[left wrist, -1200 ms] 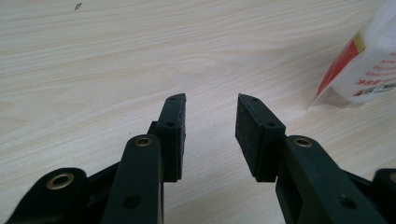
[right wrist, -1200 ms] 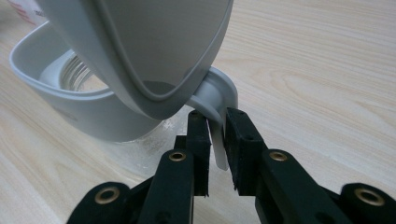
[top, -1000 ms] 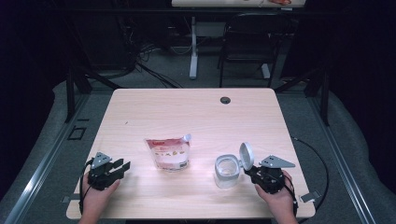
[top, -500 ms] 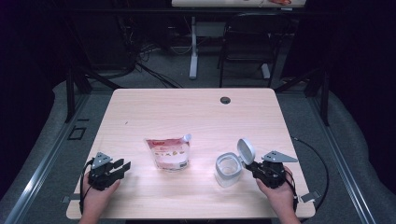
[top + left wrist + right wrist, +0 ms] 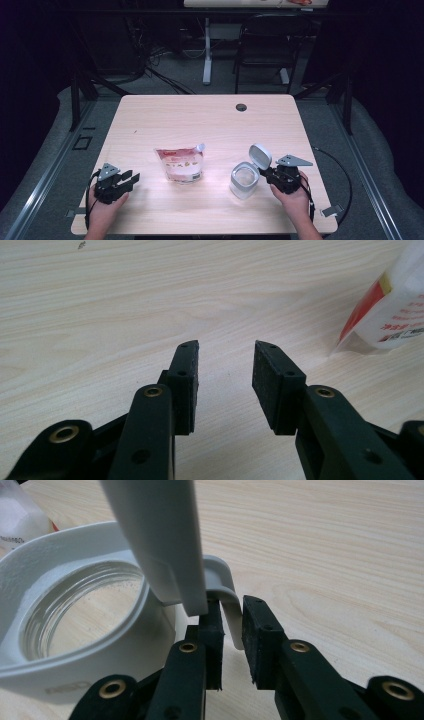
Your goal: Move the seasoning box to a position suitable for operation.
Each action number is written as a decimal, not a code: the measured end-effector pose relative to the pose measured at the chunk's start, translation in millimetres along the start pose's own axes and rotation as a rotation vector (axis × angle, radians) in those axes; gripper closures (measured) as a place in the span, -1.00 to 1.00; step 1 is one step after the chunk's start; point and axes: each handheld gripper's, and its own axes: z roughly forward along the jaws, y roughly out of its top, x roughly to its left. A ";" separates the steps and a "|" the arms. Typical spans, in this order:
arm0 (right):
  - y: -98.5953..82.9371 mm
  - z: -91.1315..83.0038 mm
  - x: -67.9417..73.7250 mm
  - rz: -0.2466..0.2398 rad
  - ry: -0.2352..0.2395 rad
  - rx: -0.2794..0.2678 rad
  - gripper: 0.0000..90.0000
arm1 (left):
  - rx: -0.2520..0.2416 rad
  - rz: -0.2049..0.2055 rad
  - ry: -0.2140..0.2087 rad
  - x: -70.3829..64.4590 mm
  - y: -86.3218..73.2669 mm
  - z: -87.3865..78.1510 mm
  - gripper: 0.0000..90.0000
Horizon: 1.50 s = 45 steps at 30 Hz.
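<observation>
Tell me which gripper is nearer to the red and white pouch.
Left, though narrowly. The left gripper sits open to the left of the pouch, apart from it. The right gripper is beyond the glass jar, its jaws around the tab of the jar's lid.

The jar (image 5: 244,180) is sitting on the table (image 5: 200,125) just left of the right gripper (image 5: 274,176), its lid (image 5: 260,156) standing up beside it. The pouch (image 5: 180,164) is lying between both grippers, right of the left gripper (image 5: 131,179).
</observation>
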 end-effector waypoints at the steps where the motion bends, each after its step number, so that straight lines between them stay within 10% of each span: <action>1: 0.8 1.0 -0.6 0.000 0.001 0.002 0.76 | 0.001 0.000 0.000 0.0 0.0 0.1 0.40; 26: 8.3 14.1 -4.1 0.002 0.076 -0.019 0.84 | 0.007 0.020 -0.007 -1.6 0.2 2.5 0.42; 45: 1.0 -9.7 -3.2 -0.045 -0.001 -0.014 0.62 | -0.012 0.019 -0.058 -2.3 1.5 0.5 0.40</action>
